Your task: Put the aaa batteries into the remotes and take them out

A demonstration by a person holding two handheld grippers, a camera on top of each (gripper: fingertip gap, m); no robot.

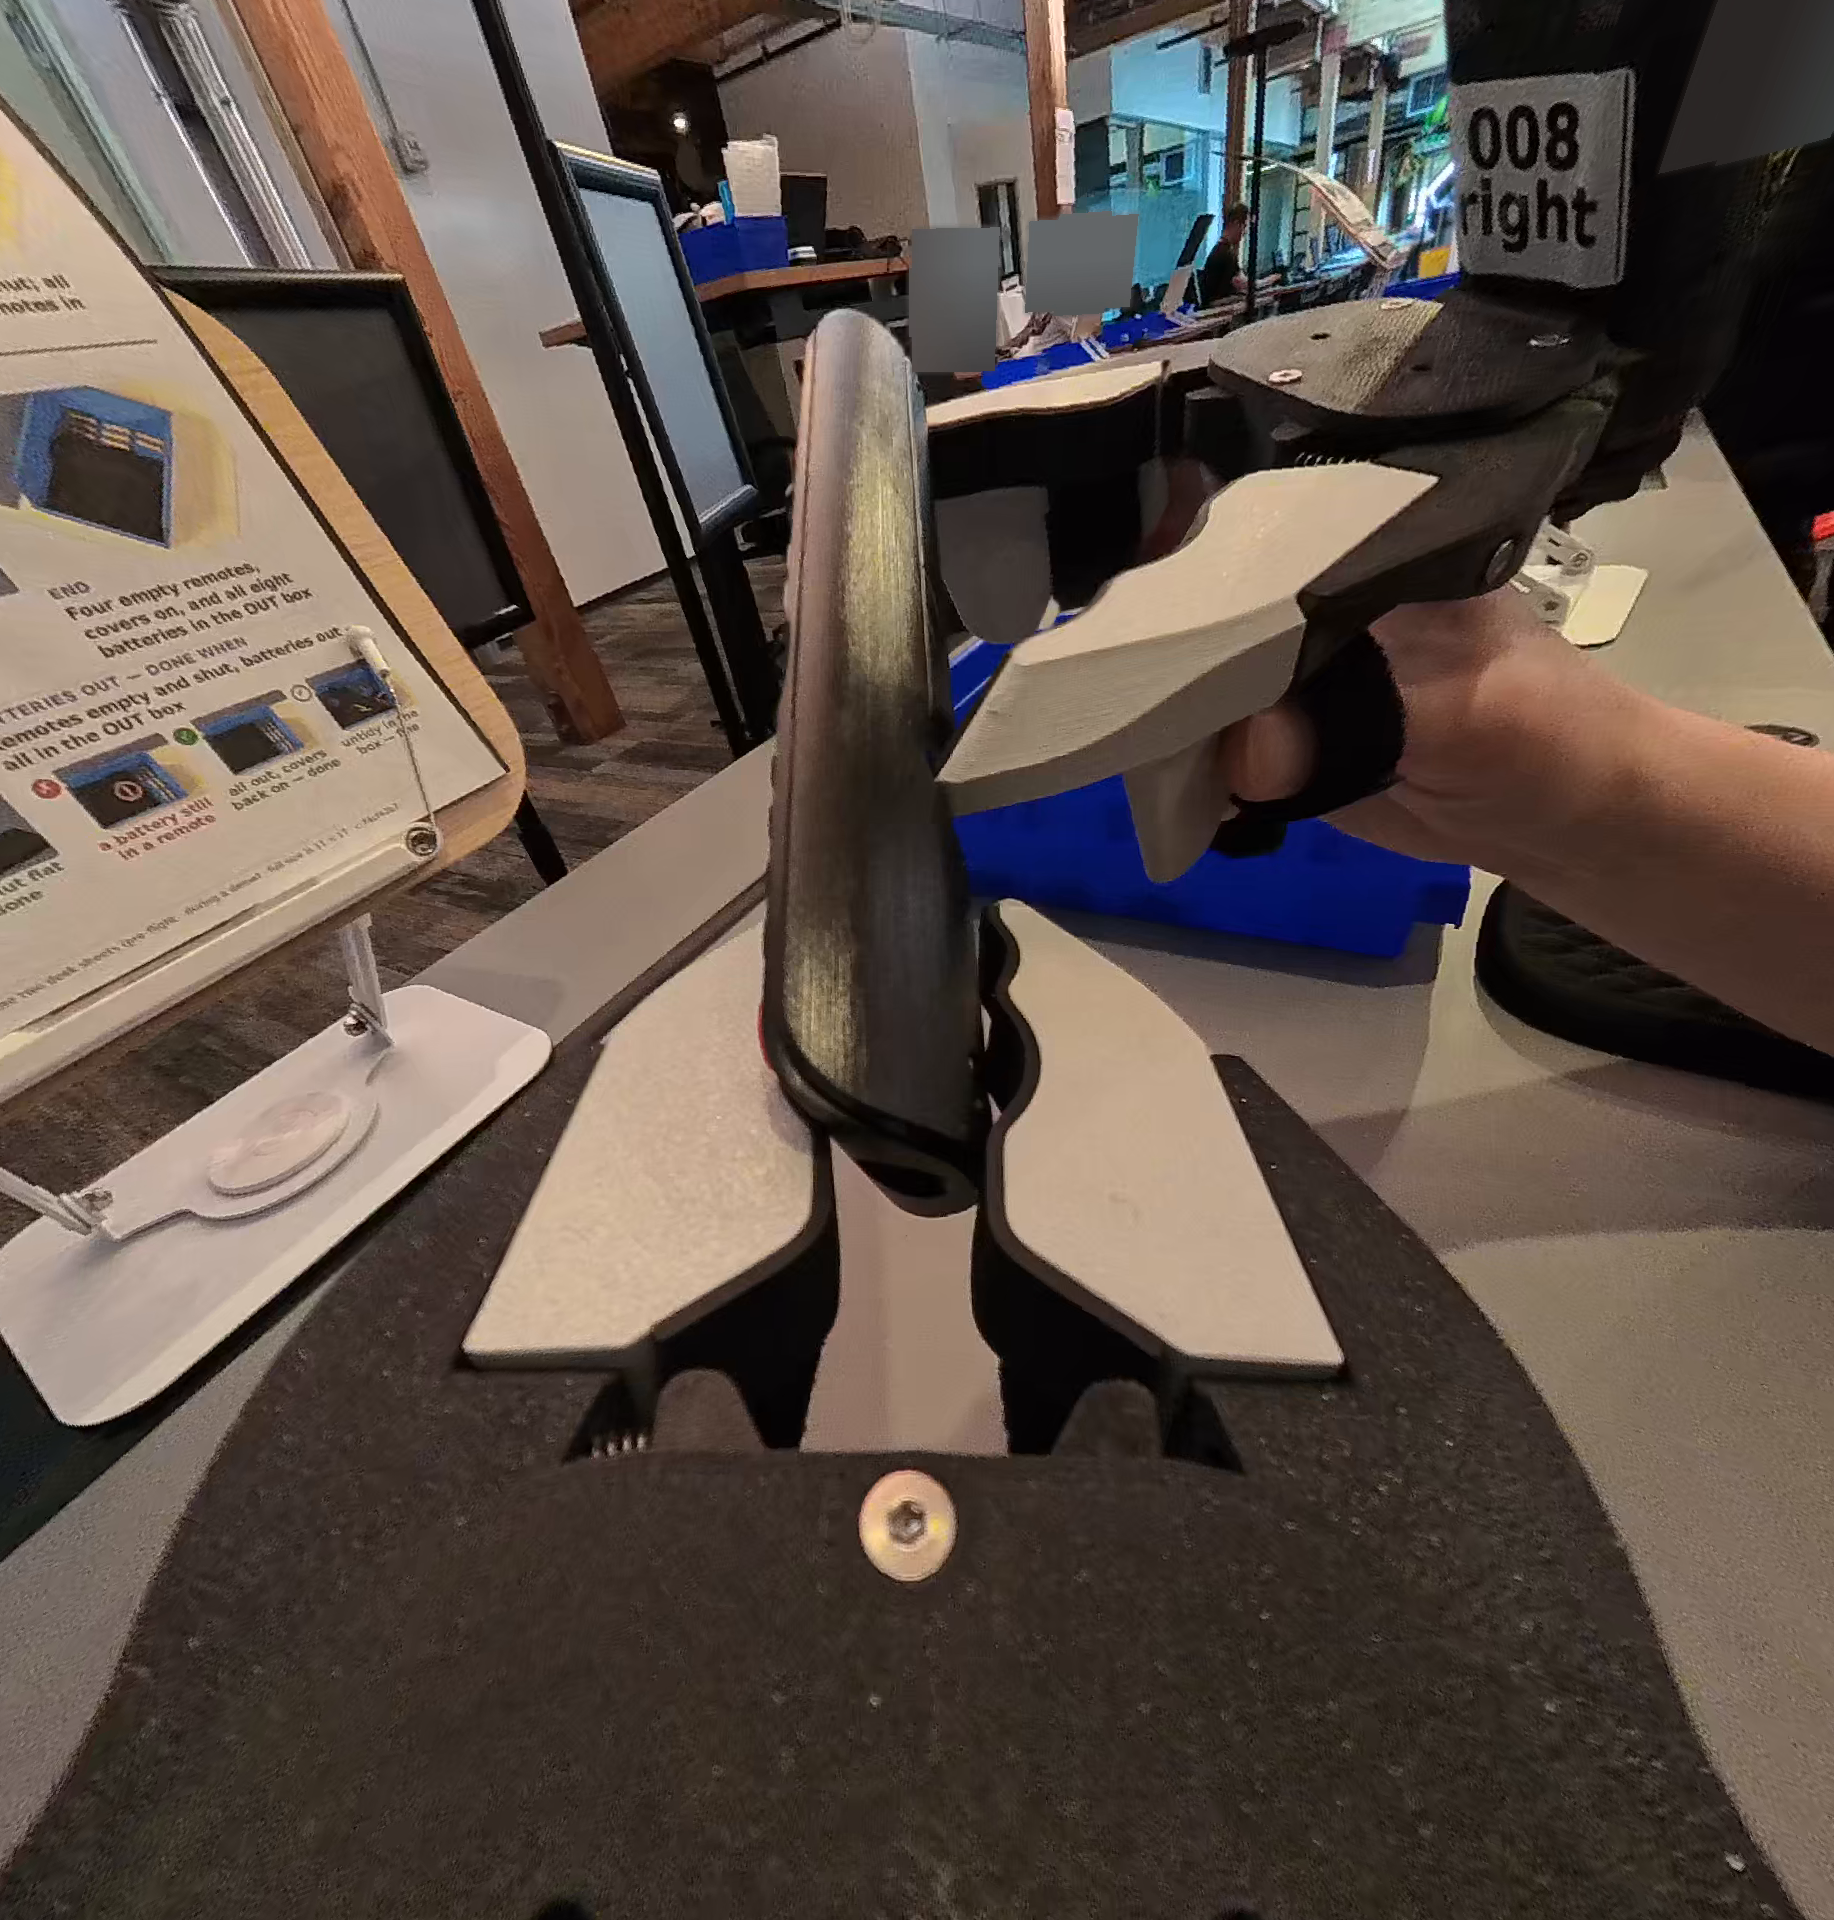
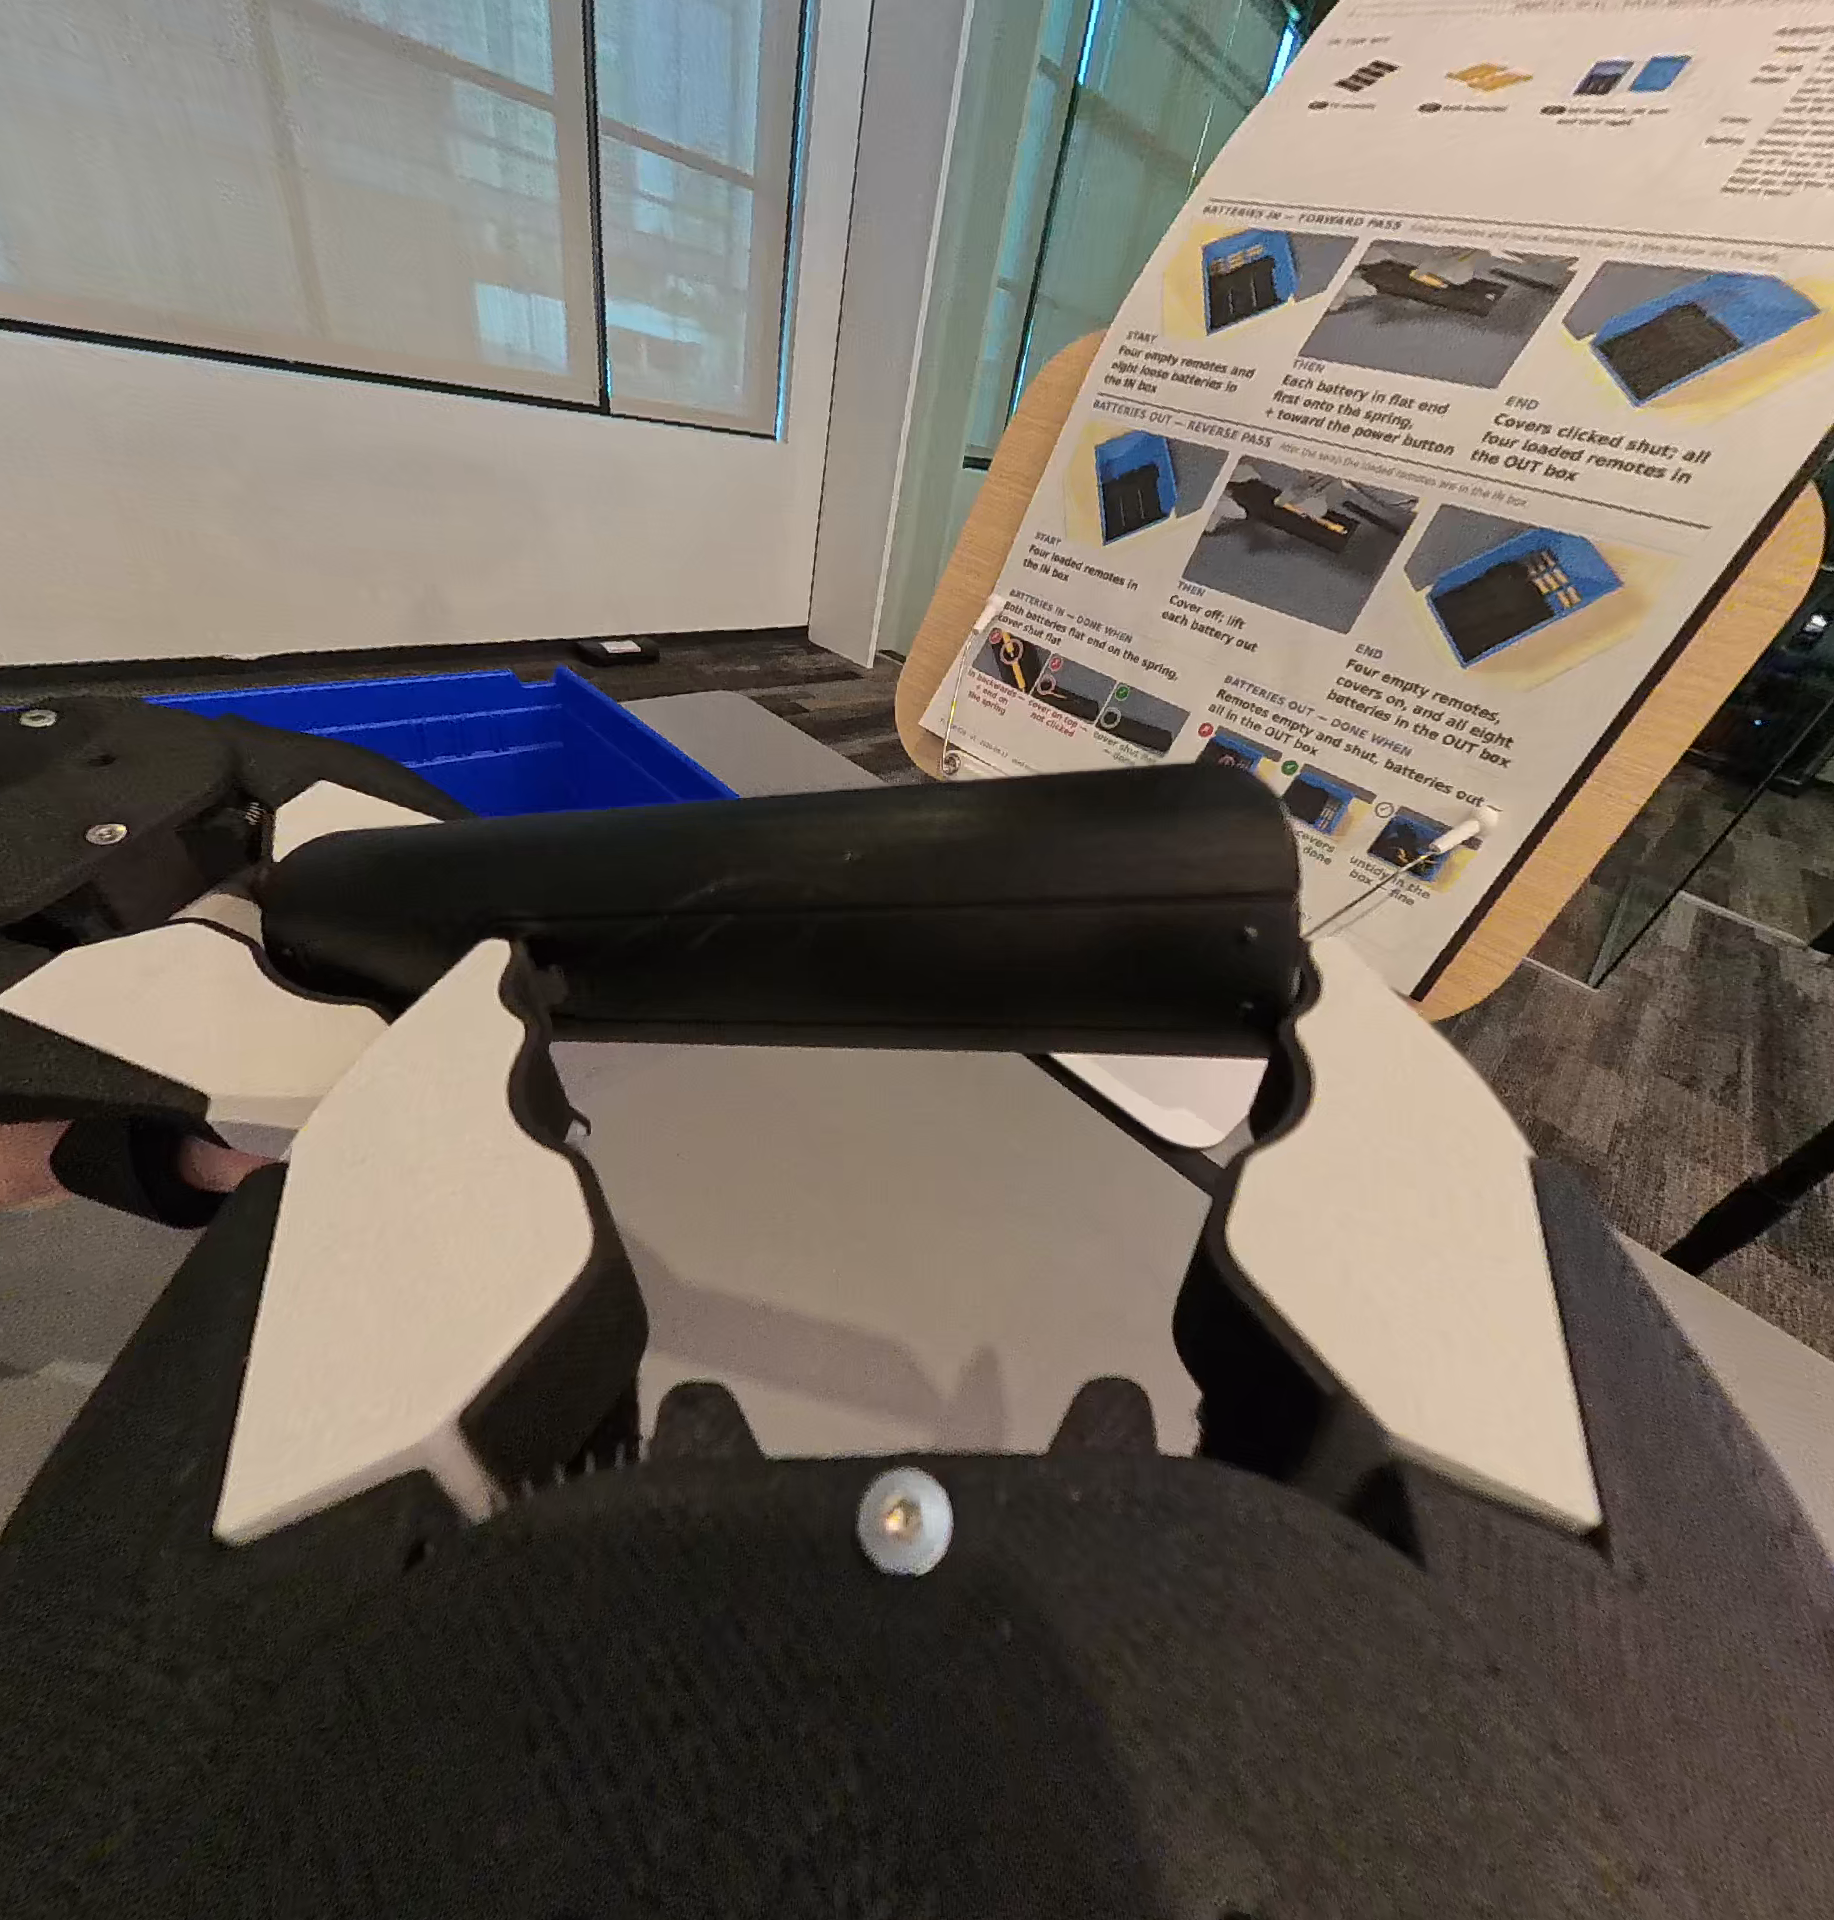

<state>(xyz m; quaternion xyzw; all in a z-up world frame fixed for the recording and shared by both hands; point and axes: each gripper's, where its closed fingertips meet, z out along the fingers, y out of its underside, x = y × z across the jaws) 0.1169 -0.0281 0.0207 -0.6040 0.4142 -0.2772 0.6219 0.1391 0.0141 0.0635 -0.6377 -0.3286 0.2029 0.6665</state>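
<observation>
A black remote (image 1: pixel 861 727) stands tilted upward above the grey table (image 1: pixel 1515 1195), its smooth back toward the camera. My left gripper (image 1: pixel 897 1091) is shut on the remote's lower end. A bit of red shows at the remote's left edge. In the right wrist view the remote (image 2: pixel 788 894) lies crosswise. My right gripper (image 2: pixel 913 997) is open wide, with its two tips at the remote's near edge, spanning the half away from the left gripper (image 2: pixel 258 904). One finger (image 1: pixel 1152 623) of the right gripper touches the remote's right edge. No batteries show.
A blue bin (image 1: pixel 1204 883) sits on the table behind the remote and also shows in the right wrist view (image 2: pixel 497 738). An instruction board (image 1: pixel 165 623) on a white stand base (image 1: pixel 269 1195) is at the left table edge. A black mat (image 1: pixel 1640 1008) lies at the right.
</observation>
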